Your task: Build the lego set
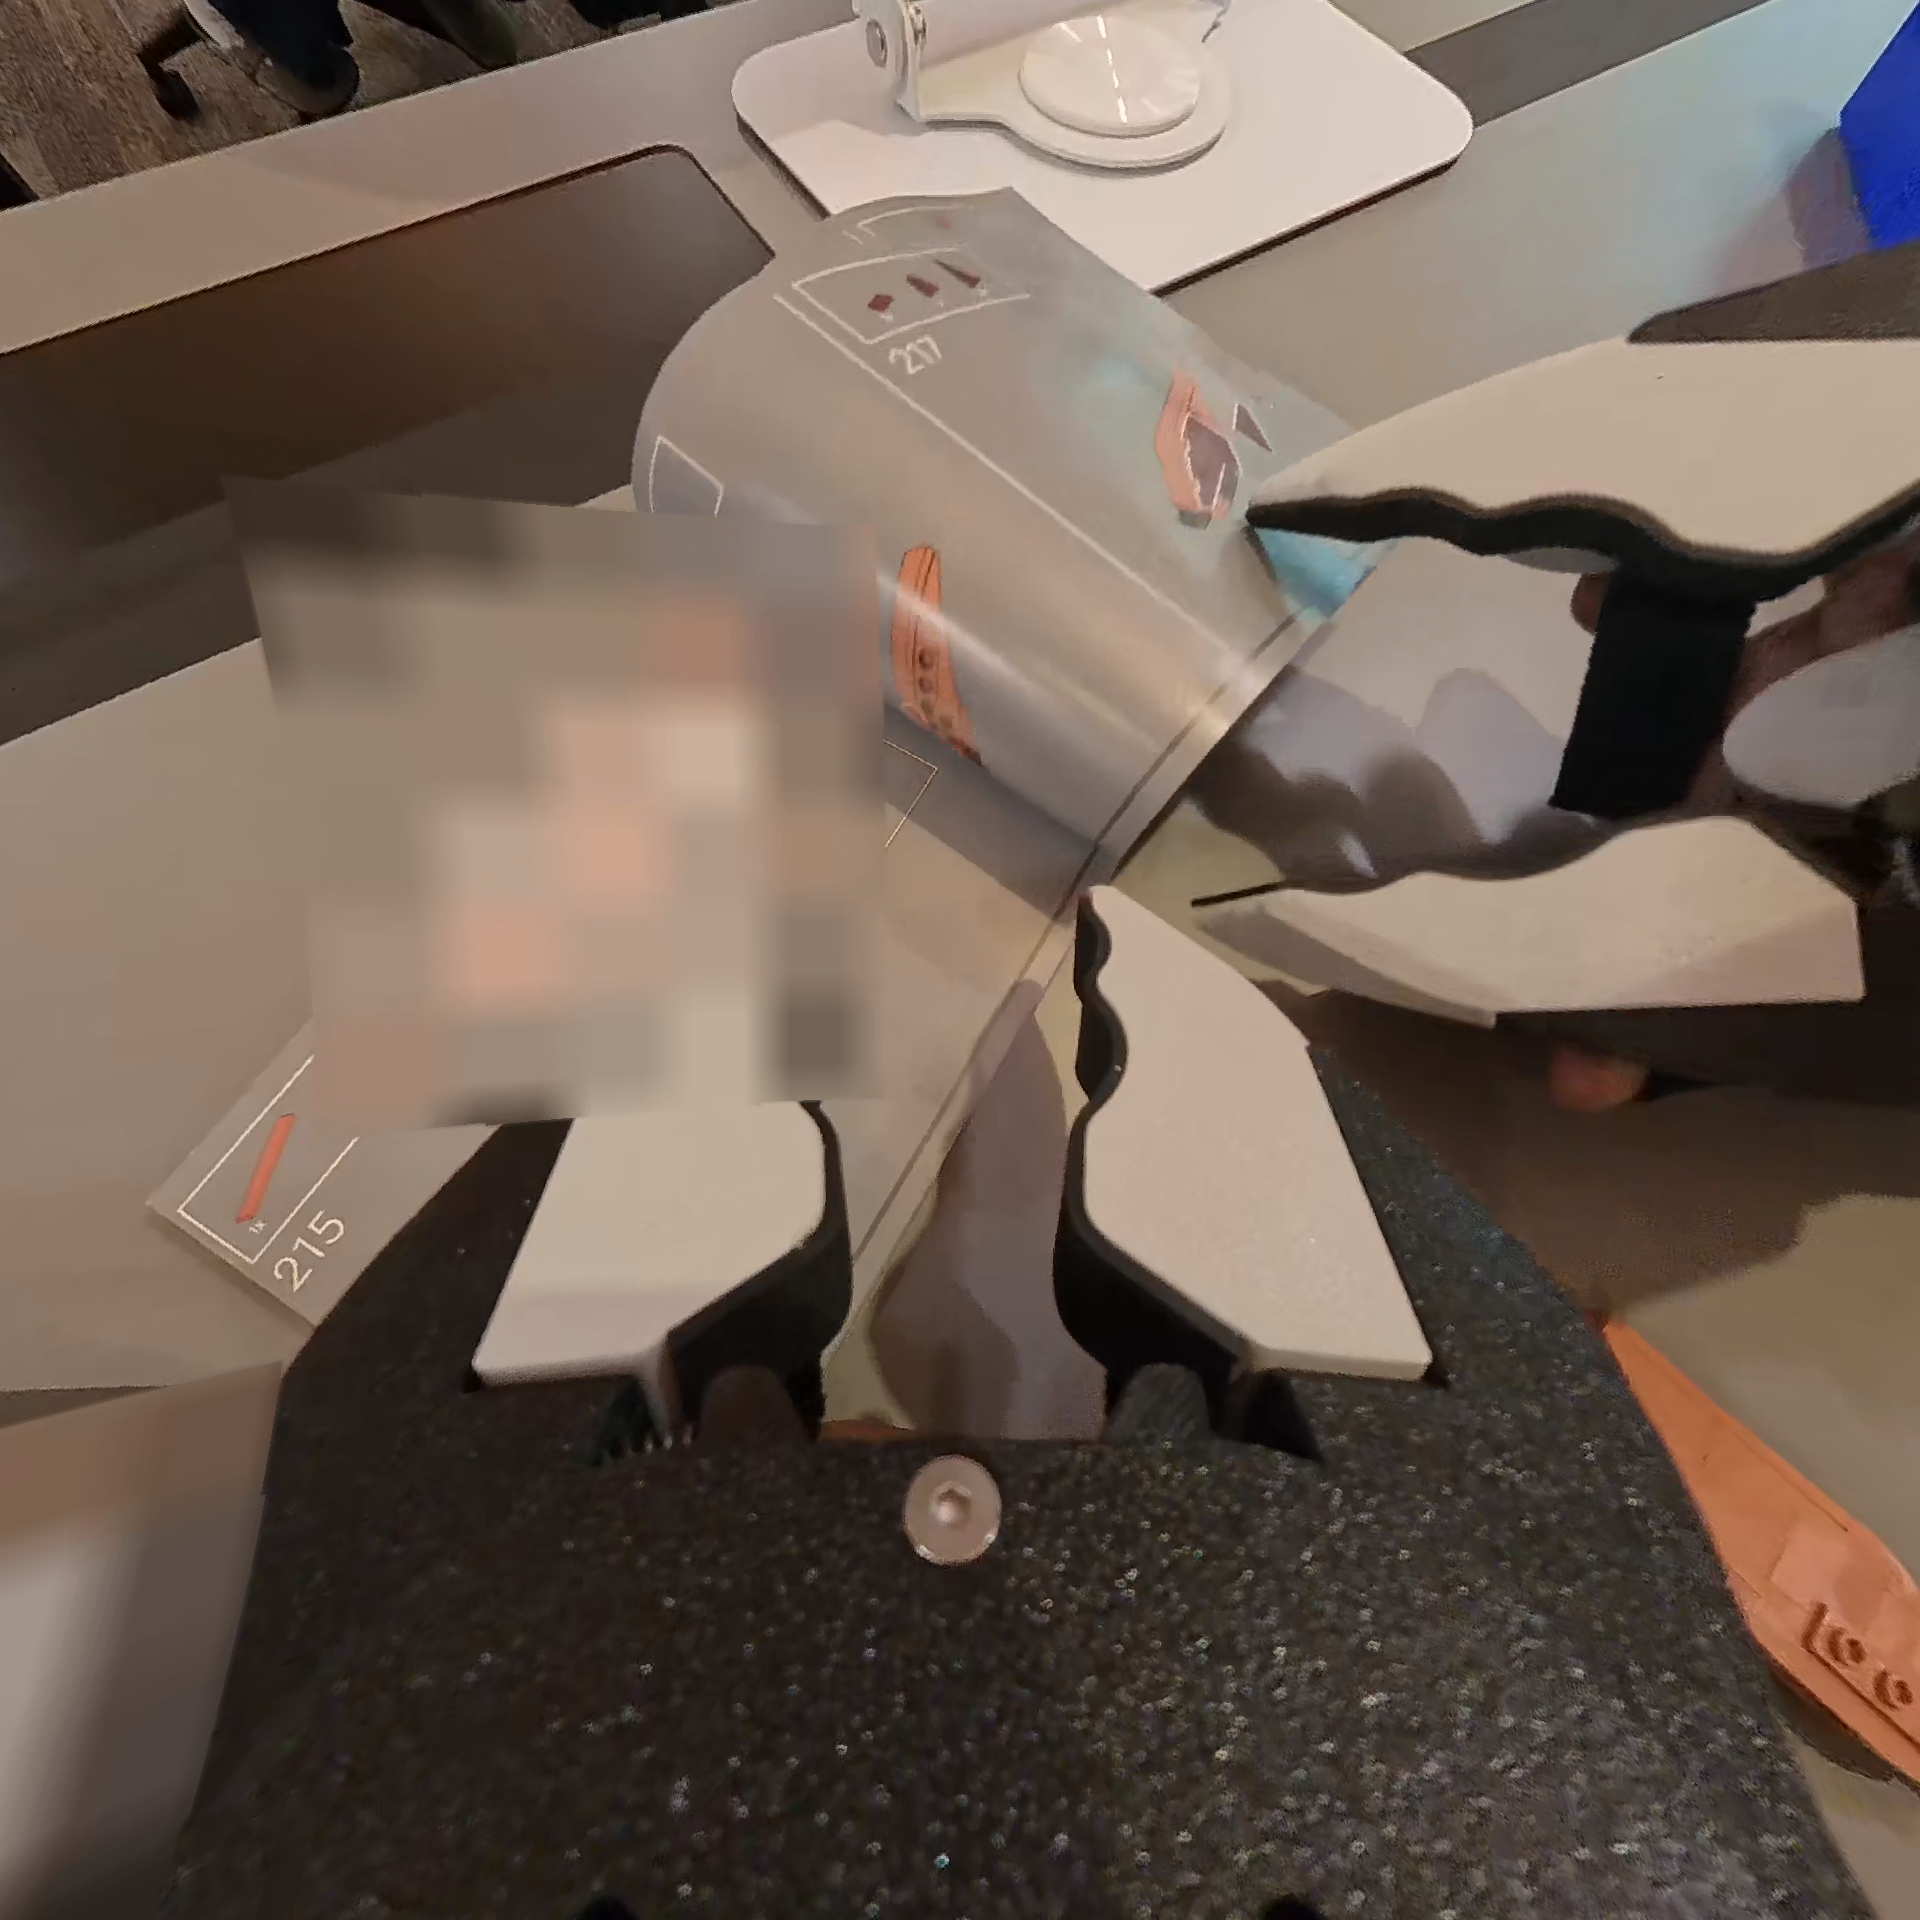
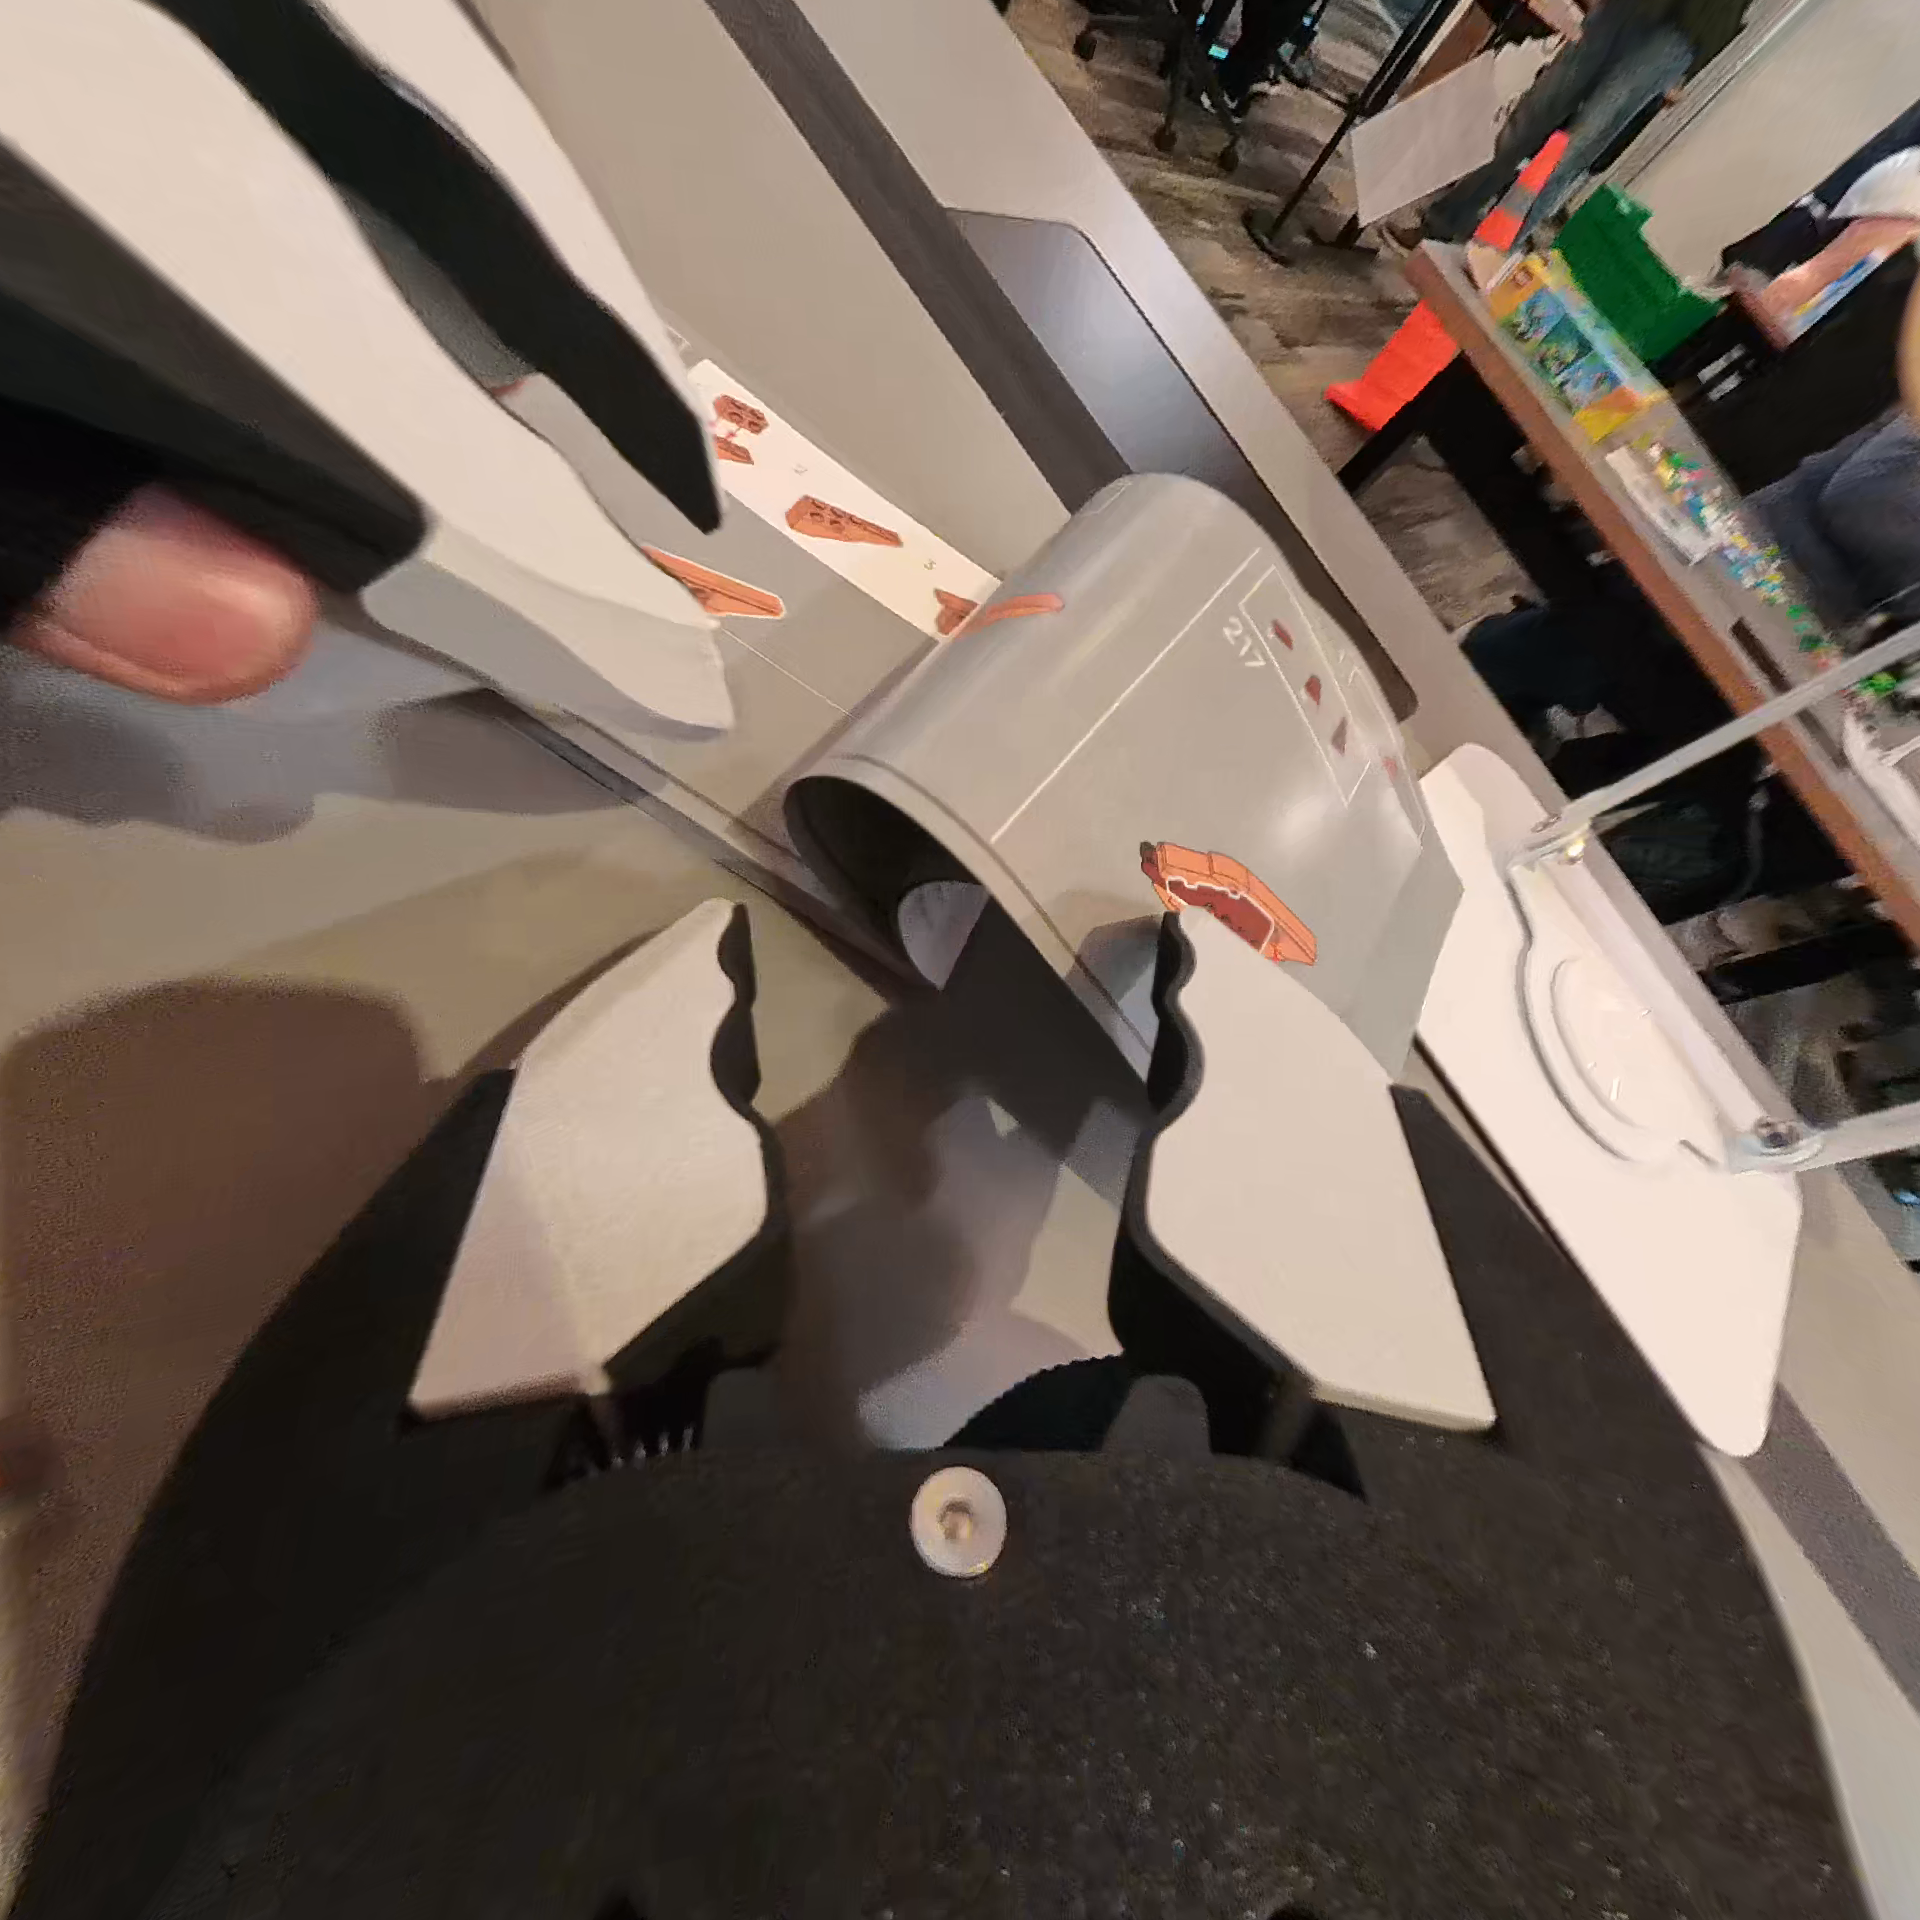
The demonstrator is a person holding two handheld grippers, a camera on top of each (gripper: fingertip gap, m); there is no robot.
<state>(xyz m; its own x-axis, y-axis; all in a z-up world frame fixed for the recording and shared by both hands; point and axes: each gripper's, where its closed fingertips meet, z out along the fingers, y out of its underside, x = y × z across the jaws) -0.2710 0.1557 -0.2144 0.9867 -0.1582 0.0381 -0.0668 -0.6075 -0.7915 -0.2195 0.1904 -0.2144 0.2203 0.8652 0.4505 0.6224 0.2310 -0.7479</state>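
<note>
The grey instruction booklet lies open on the table, with one glossy page curled up in an arch. My left gripper is open; the lifted page's edge runs through the gap between its jaws. My right gripper is open too, with the curled page standing between its fingers, close to the right one. Each gripper shows in the other's view: the right straddles the page from the right, and the left is at the upper left. An orange Lego assembly lies at the lower right.
A white base plate with a clear stand sits behind the booklet, and it also shows in the right wrist view. A dark recessed panel is set in the tabletop. A blue object is at the far right. Another table with Lego boxes stands beyond. The orange Lego assembly is about equally far from each gripper, around 15 cm.
</note>
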